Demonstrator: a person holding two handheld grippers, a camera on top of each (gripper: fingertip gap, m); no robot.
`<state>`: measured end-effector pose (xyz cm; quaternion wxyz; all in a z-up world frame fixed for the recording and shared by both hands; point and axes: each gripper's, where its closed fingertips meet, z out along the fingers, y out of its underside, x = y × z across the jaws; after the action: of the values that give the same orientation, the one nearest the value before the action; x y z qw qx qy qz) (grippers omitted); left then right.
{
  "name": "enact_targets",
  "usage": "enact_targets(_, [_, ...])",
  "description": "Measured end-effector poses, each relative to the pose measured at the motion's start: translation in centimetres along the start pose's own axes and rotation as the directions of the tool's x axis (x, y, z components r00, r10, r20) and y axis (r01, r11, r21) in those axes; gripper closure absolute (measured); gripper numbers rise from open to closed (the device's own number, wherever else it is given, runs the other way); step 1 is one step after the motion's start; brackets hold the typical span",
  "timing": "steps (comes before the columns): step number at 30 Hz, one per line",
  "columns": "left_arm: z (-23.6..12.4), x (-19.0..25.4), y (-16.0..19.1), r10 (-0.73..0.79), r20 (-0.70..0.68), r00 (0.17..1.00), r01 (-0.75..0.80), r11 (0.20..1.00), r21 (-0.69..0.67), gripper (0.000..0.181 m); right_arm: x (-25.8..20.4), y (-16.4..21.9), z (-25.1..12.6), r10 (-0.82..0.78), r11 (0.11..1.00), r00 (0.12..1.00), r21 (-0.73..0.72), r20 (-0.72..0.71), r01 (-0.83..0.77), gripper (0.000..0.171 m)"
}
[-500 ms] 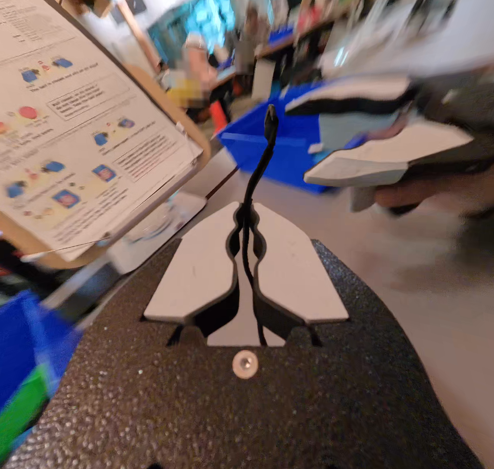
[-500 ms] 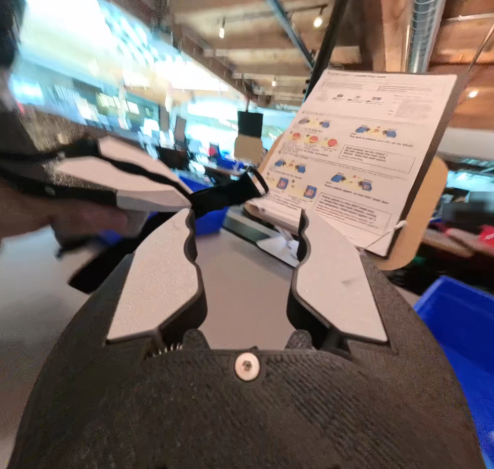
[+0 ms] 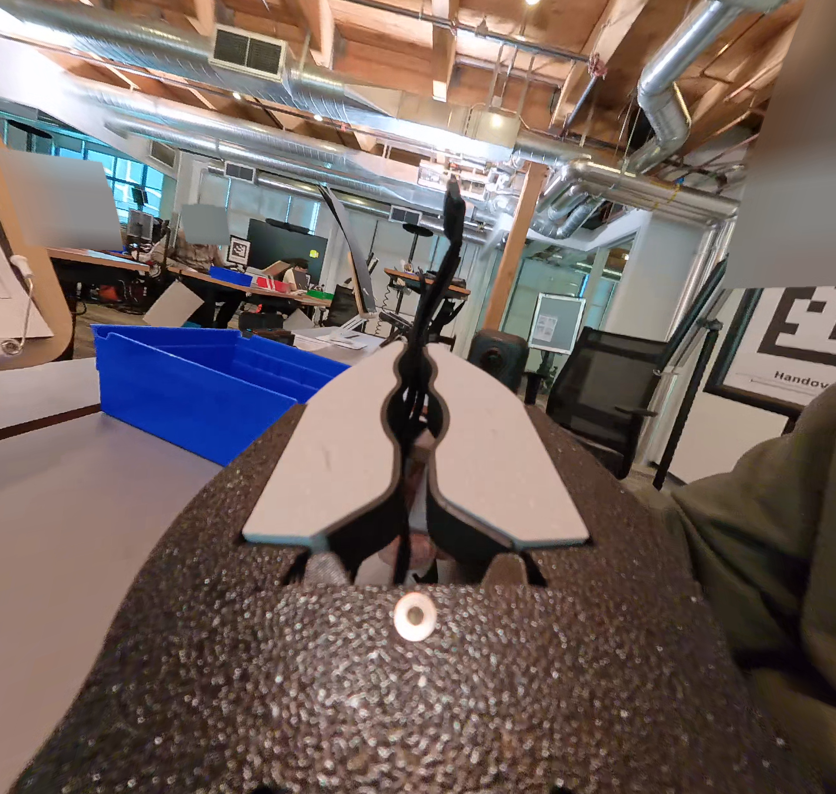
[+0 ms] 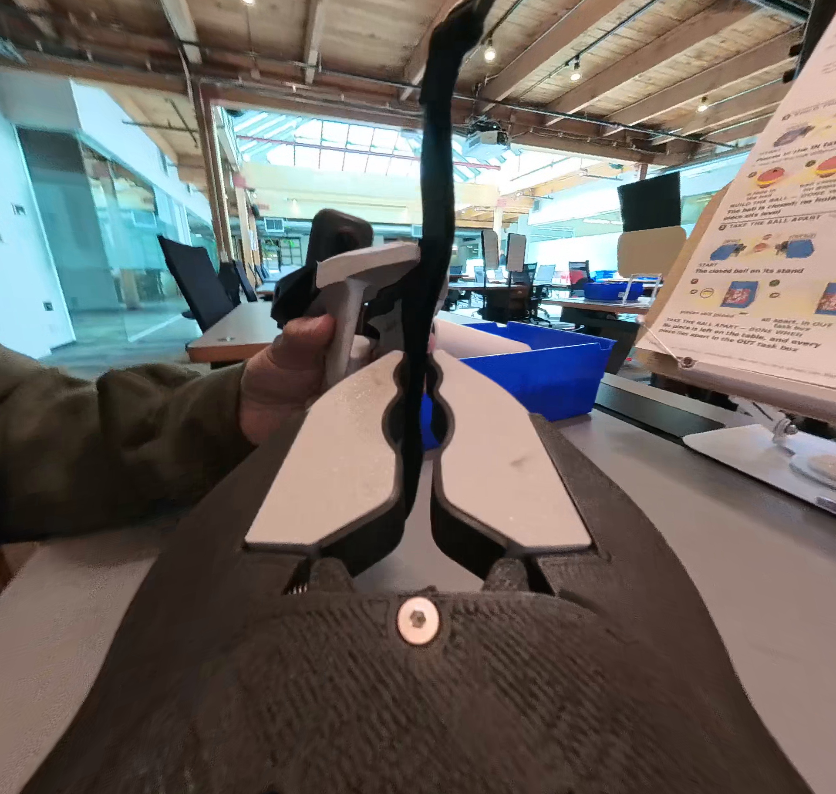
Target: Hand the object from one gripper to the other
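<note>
Both tongs, left tongs (image 3: 415, 365) and right tongs (image 4: 418, 365), clench the black strap (image 4: 434, 229) upright between them; we judge the handover half done, left's release remaining.

We see a grey table (image 3: 68, 478), a blue bin (image 3: 190, 388) resting on it toward its far side, a white stand base (image 4: 746, 451) on its right part, holding up a tilted printed sheet (image 4: 764, 275) on a board
</note>
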<state>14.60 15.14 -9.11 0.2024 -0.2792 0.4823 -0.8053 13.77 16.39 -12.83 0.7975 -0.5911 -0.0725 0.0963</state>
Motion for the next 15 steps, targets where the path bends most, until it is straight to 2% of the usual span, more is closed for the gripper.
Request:
enact_targets(4, [-0.2, -0.6, 0.4, 0.046, 0.031, 0.998, -0.044, 0.997, -0.058, 0.177, 0.9, 0.5, -0.4, -0.096, 0.993, 0.994, -0.071, -0.043, 0.092, 0.166])
enact_targets(7, [-0.8, -1.7, 1.2, 0.183, 0.095, 0.978, -0.163, 0.968, -0.192, 0.176, 2.3, 1.2, -0.9, -0.216, 0.963, 0.97, -0.188, -0.114, 0.192, 0.167])
enact_targets(9, [-1.5, -2.5, 2.0, 0.346, 0.106, 0.932, -0.293, 0.894, -0.34, 0.161, 3.5, 1.9, -1.5, -0.365, 0.902, 0.919, -0.303, -0.153, 0.308, 0.167])
enact_targets(10, [-1.9, -2.8, 2.3, 0.425, 0.097, 0.9, -0.352, 0.84, -0.412, 0.149, 3.8, 2.3, -1.8, -0.445, 0.855, 0.884, -0.362, -0.143, 0.372, 0.167])
enact_targets(12, [-2.7, -3.2, 2.7, 0.541, 0.058, 0.839, -0.434, 0.73, -0.529, 0.136, 4.3, 3.0, -2.3, -0.575, 0.753, 0.812, -0.456, -0.103, 0.475, 0.167])
enact_targets(15, [-3.3, -3.1, 2.5, 0.63, 0.013, 0.777, -0.501, 0.63, -0.593, 0.134, 4.6, 4.1, -2.6, -0.687, 0.619, 0.726, -0.547, -0.03, 0.564, 0.167])
